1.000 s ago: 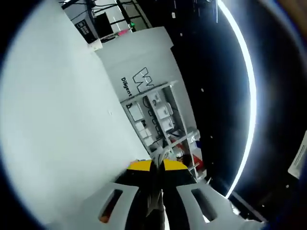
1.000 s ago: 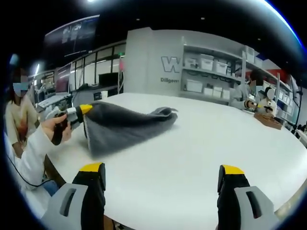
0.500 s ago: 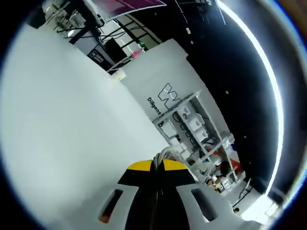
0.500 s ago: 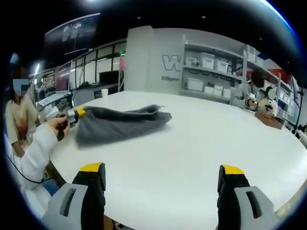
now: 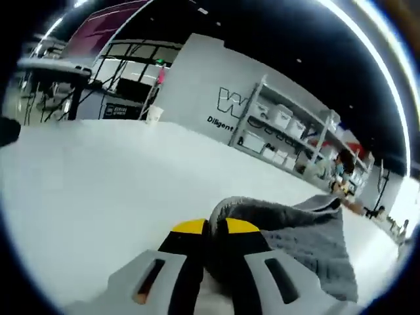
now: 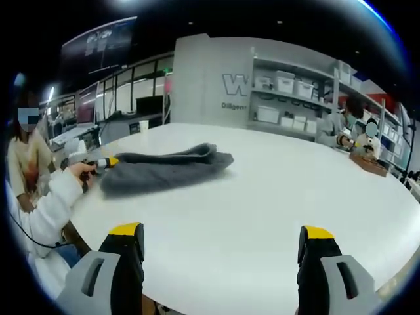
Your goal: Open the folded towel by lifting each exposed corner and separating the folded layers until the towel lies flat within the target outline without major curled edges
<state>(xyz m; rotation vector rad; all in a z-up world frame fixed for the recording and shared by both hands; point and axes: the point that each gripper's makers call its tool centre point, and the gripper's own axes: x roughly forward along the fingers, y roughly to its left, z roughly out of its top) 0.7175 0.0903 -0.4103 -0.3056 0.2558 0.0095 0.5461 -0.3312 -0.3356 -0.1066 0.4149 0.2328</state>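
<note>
In the left gripper view, the left gripper had its 2 yellow-tipped jaws pressed together on an edge of the grey towel, which bunched up just past the tips and spread away to the right over the white table. The right gripper view showed the same gripper from across the table — low at the table's left edge, held by a hand in a white sleeve, with the towel stretched out from it as a long, rumpled grey heap lying on the tabletop.

The right gripper sat well apart from the towel, its 2 jaws spread wide with nothing between them, above the near part of the table.

Behind the table stood a grey wall with lettering and shelving with white boxes; a paper cup sat at the far edge, and a seated person was at the right.
</note>
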